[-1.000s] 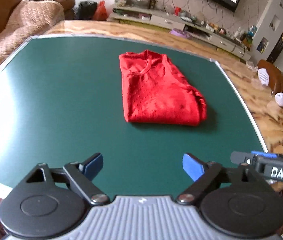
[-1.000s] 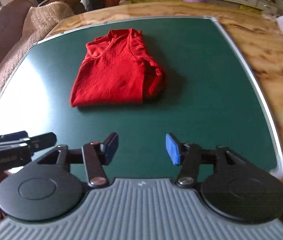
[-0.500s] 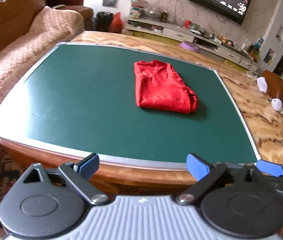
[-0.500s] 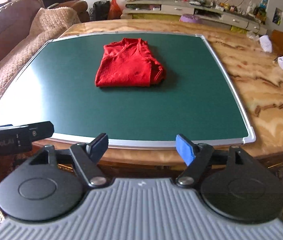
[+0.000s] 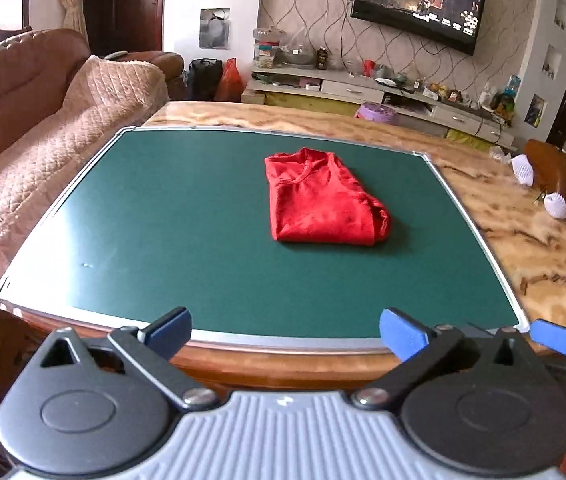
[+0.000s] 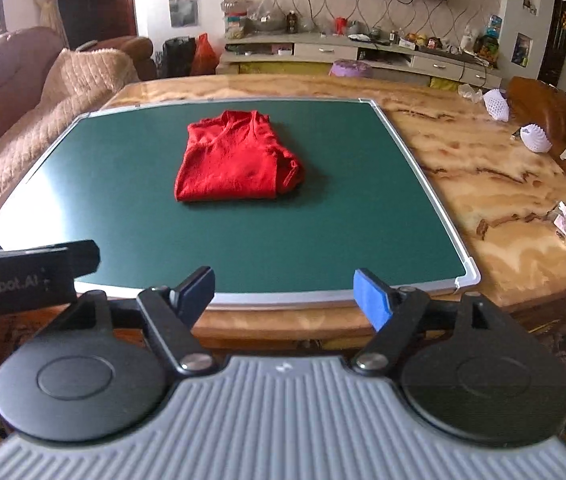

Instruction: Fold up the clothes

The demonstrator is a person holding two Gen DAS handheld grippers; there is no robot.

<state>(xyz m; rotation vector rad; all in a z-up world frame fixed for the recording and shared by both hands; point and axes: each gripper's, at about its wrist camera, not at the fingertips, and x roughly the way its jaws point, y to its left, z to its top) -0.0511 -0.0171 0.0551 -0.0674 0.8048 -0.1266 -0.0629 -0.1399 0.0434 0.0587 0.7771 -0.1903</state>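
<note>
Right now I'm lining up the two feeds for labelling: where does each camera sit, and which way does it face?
Left wrist: sits on the left gripper behind its open fingers, off the table's near edge, facing the folded red shirt on the green board; the right gripper's blue tip shows at right.
Right wrist: sits on the right gripper, fingers open, facing the same way; the left gripper's body shows at left.
Shared: shirt, board, marble table, sofa, TV wall.
</note>
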